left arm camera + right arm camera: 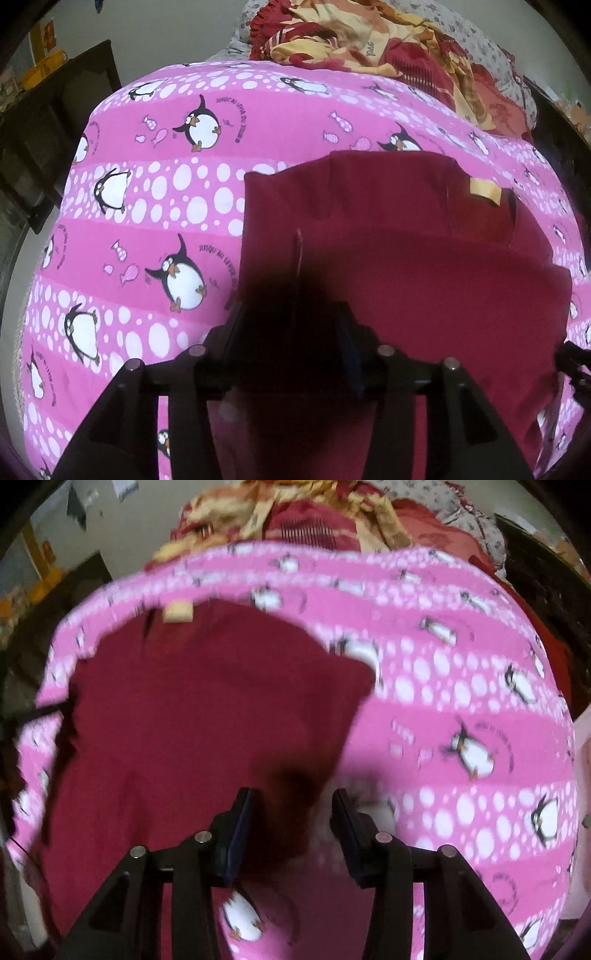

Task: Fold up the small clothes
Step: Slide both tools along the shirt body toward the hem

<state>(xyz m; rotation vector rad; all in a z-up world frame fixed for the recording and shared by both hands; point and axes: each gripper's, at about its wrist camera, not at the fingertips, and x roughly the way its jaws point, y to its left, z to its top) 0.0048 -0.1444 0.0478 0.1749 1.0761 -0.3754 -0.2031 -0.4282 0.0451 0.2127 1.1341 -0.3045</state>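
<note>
A dark red garment (406, 280) lies flat on a pink penguin-print bed sheet (155, 184), with a tan label (484, 188) near its far edge. My left gripper (291, 306) hangs close over the garment's left part. Its jaws stand apart, with deep shadow between them and no cloth pinched. In the right wrist view, which is blurred, the garment (184, 720) fills the left half and its label (177, 611) sits at the far edge. My right gripper (292, 794) is open above the garment's right border, one finger over cloth and the other over the sheet (461, 701).
A crumpled red and yellow blanket (369, 40) is heaped at the far end of the bed, also visible as the blanket (295, 517) in the right wrist view. Dark furniture (55, 129) stands beyond the bed's left side. Bare sheet lies left of the garment.
</note>
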